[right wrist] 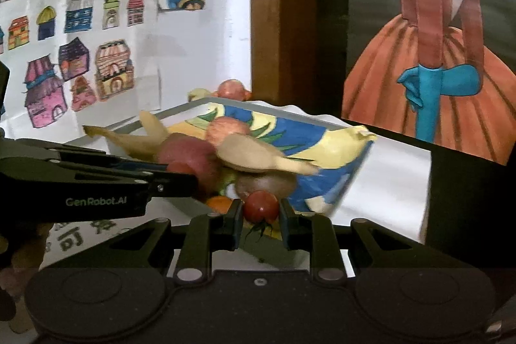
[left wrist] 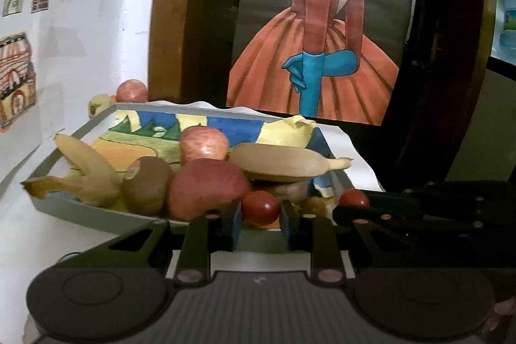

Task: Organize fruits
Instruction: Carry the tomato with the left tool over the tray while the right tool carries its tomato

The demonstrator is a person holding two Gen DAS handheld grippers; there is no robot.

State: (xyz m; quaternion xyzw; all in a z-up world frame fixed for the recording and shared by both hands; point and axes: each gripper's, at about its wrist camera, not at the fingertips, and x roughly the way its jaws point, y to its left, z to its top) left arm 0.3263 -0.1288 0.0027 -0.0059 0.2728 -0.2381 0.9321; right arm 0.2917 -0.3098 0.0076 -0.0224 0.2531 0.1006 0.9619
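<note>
A grey tray [left wrist: 96,211] lined with a coloured drawing holds two bananas [left wrist: 87,170] [left wrist: 283,162], a kiwi [left wrist: 148,186] and two red apples [left wrist: 206,186] [left wrist: 203,144]. My left gripper [left wrist: 260,226] is shut on a cherry tomato [left wrist: 260,208] just over the tray's near rim. My right gripper [right wrist: 260,226] is shut on a second cherry tomato [right wrist: 260,208], stem down, at the tray's near right corner [right wrist: 322,205]. In the left wrist view the right gripper's fingers [left wrist: 387,208] reach in from the right with that tomato [left wrist: 353,199] at their tip.
Behind the tray, an apple [left wrist: 132,91] and a yellowish fruit [left wrist: 98,105] lie on the white tabletop by the wall of drawings. A dark wooden frame [left wrist: 167,21] with a painted figure stands at the back. A small orange fruit [right wrist: 219,203] sits low in the tray.
</note>
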